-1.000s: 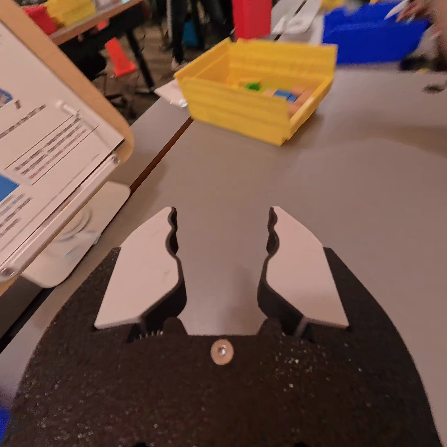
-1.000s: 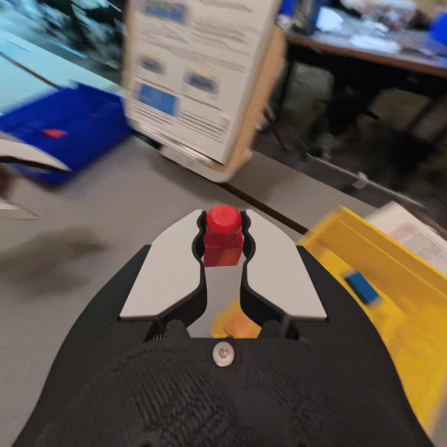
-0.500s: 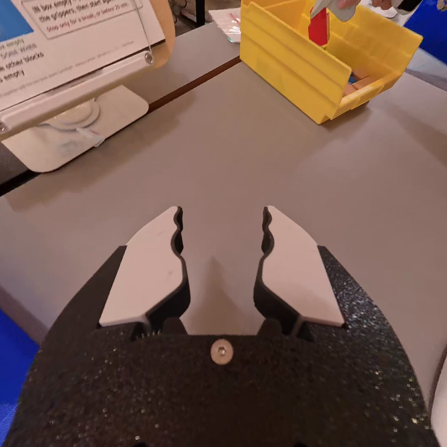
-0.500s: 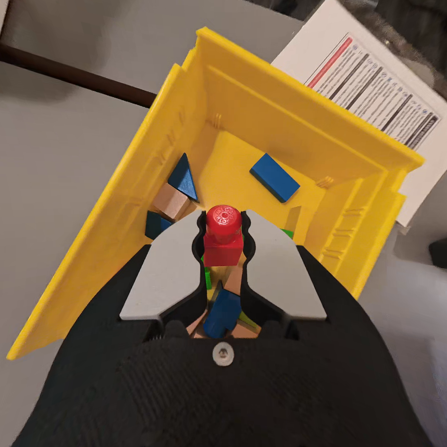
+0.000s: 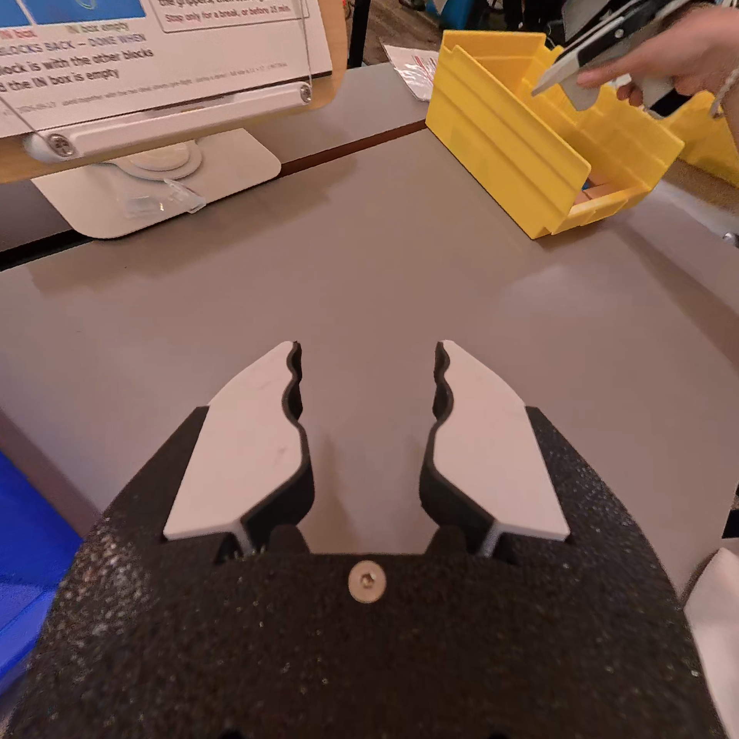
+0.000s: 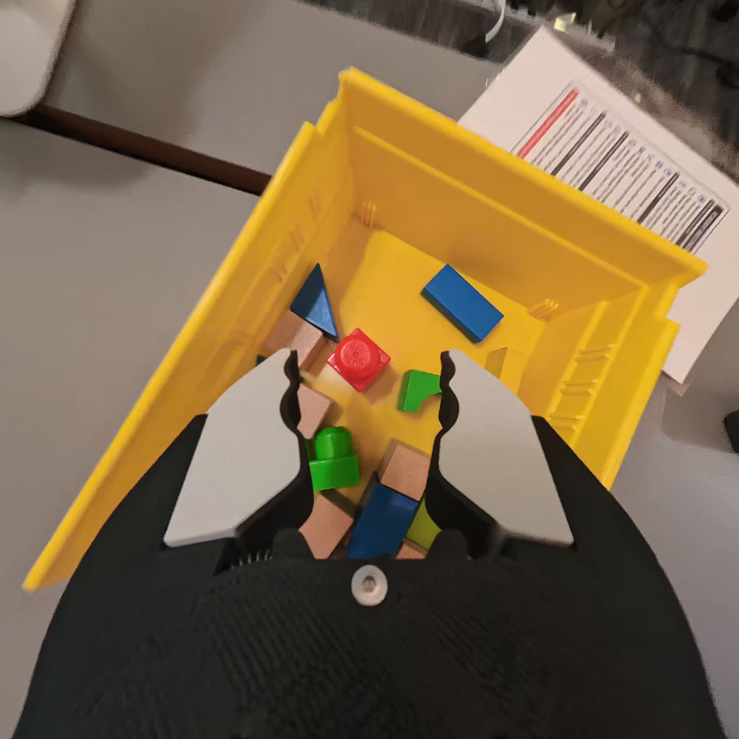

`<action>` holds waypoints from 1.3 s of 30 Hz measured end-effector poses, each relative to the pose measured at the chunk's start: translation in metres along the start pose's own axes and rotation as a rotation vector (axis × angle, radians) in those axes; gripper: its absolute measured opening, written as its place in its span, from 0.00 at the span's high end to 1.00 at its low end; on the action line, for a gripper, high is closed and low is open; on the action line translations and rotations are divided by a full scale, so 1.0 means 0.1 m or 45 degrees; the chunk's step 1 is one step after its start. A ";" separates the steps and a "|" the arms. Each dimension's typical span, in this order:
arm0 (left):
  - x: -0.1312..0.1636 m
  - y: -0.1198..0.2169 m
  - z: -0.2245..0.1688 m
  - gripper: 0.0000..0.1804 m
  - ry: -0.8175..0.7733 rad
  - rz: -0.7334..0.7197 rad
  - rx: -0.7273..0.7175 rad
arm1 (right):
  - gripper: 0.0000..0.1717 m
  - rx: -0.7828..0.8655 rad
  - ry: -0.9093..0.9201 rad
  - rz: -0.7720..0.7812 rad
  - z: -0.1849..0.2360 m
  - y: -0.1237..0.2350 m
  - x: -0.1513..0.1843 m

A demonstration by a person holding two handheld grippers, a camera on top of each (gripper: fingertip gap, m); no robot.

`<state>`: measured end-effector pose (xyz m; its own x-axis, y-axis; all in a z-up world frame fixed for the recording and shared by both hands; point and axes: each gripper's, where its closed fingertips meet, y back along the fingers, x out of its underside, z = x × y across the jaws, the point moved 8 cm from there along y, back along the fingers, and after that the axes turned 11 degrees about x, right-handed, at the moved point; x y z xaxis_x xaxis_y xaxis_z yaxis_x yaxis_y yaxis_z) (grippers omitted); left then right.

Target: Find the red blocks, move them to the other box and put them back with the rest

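The right gripper [image 6: 368, 360] hangs over the yellow box [image 6: 520, 208] with its 2 fingers [image 6: 256, 440] spread wide and nothing between them. The red block [image 6: 358, 358] sits below on the box floor, stud up, apart from both fingers. It lies just beside a blue triangle block [image 6: 314, 304] and a plain wood block [image 6: 298, 338].

This looks like the put-back step, and the red block seems to be home with the rest. To do it well, the hand should lift straight up and keep the fingers wide, so they do not knock the box wall or bump the blocks. Then it is good to look in the blue box [image 5: 24, 560] for more red ones (only a corner of that box shows, so I cannot tell what is inside).

Counting near to far in the yellow box:
- 1 red block
- 3 blue blocks (1 near the gripper, the triangle, and 1 flat blue block [image 6: 462, 302] far back)
- 3 green pieces, with 1 green stud block [image 6: 334, 460] and 1 green arch [image 6: 418, 390]
- about 5 plain wood blocks, some partly hidden

The left gripper [image 5: 368, 348] waits over the grey table [image 5: 360, 260], also wide with nothing in it. Farther off are 1 sign stand [image 5: 160, 168] and 1 printed paper [image 6: 624, 168].
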<state>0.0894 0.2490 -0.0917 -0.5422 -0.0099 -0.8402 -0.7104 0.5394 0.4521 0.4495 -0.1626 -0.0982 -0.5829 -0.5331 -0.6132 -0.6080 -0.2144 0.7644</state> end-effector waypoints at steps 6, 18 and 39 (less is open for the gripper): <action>-0.15 0.53 0.26 0.65 0.027 -0.103 -0.131 | 0.46 -0.105 -0.022 -0.295 0.22 0.68 0.12; -0.29 1.20 1.95 0.67 0.077 0.310 -0.490 | 0.41 -0.353 0.102 -0.584 1.10 1.44 0.74; 0.00 0.57 3.08 0.81 0.201 0.981 -0.538 | 0.40 -0.466 -0.049 -0.497 1.57 1.41 1.50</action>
<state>0.1874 0.5392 -0.1583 -0.9708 0.0945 -0.2205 -0.2123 0.0890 0.9731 0.1918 -0.1448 -0.1138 -0.3744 -0.3275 -0.8675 -0.5600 -0.6658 0.4931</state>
